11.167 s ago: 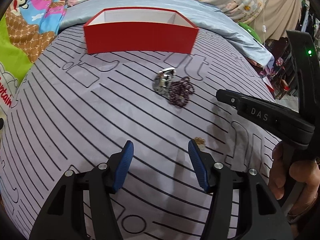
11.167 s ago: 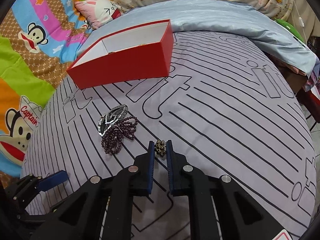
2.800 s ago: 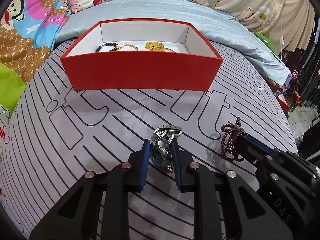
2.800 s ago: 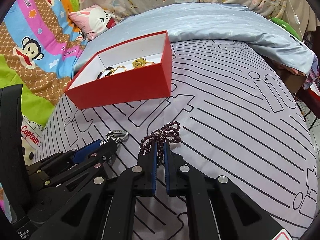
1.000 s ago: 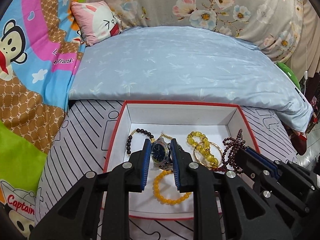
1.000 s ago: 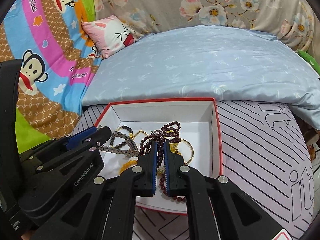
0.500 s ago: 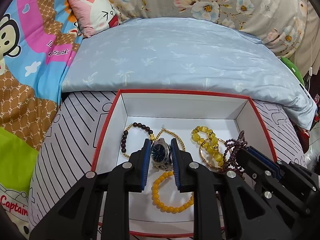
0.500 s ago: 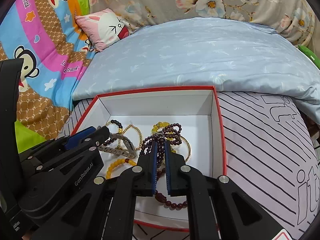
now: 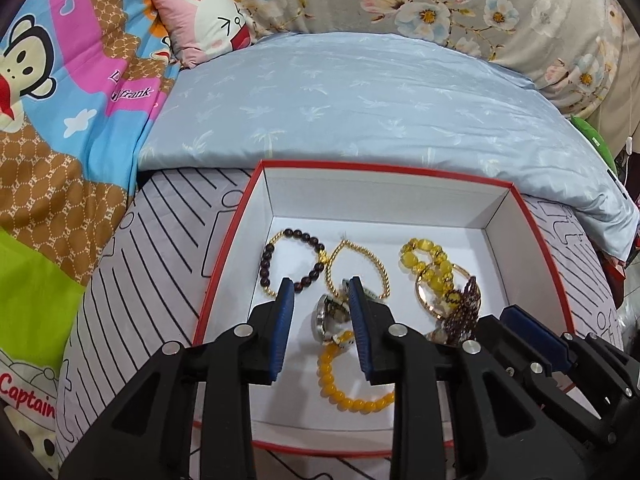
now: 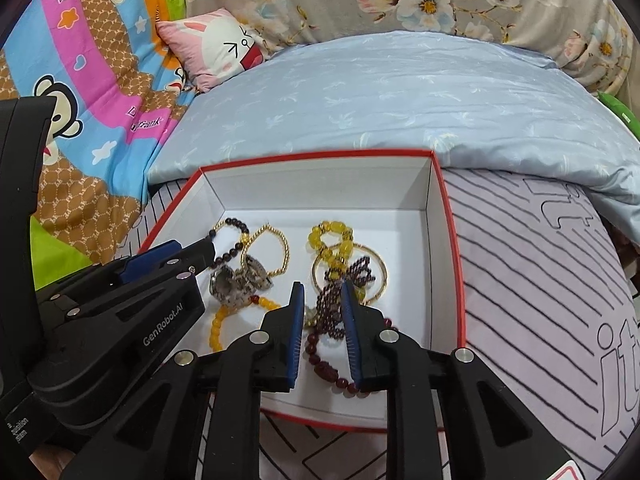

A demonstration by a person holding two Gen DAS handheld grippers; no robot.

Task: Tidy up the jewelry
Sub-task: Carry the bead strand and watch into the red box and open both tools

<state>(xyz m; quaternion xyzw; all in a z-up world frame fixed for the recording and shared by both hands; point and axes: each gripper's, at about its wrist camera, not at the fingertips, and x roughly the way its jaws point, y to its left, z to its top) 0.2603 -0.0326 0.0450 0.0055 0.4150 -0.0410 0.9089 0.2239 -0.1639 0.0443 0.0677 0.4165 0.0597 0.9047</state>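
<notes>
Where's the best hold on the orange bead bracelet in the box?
Orange bead bracelet: pinch its near arc, coming from above with one finger inside the loop. It lies flat on the red box floor, and its far end sits under the watch.

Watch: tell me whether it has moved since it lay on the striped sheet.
Yes. The watch now lies inside the red box, beside the gold bracelet, no longer on the sheet in front of it. The left gripper is open over it.

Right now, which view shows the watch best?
The right wrist view: the watch lies unobstructed on the red box floor. In the left wrist view, the open left gripper partly hides it.
</notes>
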